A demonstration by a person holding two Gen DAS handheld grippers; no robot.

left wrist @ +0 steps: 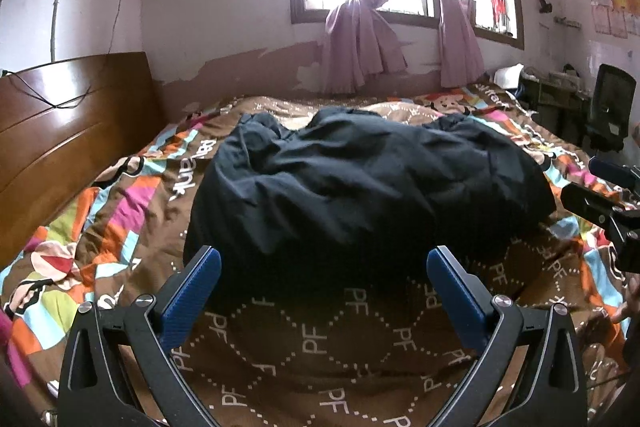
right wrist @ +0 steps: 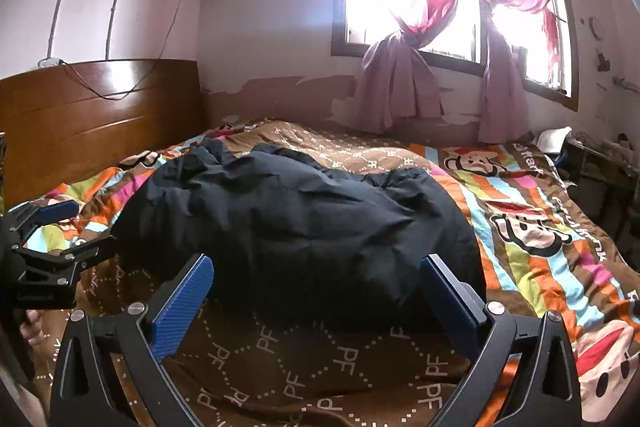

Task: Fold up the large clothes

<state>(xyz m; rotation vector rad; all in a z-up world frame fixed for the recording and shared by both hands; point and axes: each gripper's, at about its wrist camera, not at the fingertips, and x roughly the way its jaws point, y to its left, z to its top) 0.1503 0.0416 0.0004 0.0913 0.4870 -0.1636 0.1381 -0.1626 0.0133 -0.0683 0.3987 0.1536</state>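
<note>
A large dark navy puffy garment (left wrist: pixel 360 183) lies bunched in a rounded heap on the bed; it also shows in the right wrist view (right wrist: pixel 304 223). My left gripper (left wrist: pixel 324 259) is open and empty, its blue pads just short of the heap's near edge. My right gripper (right wrist: pixel 316 267) is open and empty, its jaws wide at the heap's near right side. The right gripper shows at the right edge of the left wrist view (left wrist: pixel 600 195). The left gripper shows at the left edge of the right wrist view (right wrist: pixel 60 231).
The bed carries a brown quilt (left wrist: pixel 320 347) with colourful cartoon print (right wrist: pixel 540 227). A wooden headboard (left wrist: pixel 68 131) stands at the left. A window with knotted pink curtains (left wrist: pixel 368 39) is behind. A black chair (left wrist: pixel 608 107) and cluttered shelves stand at the far right.
</note>
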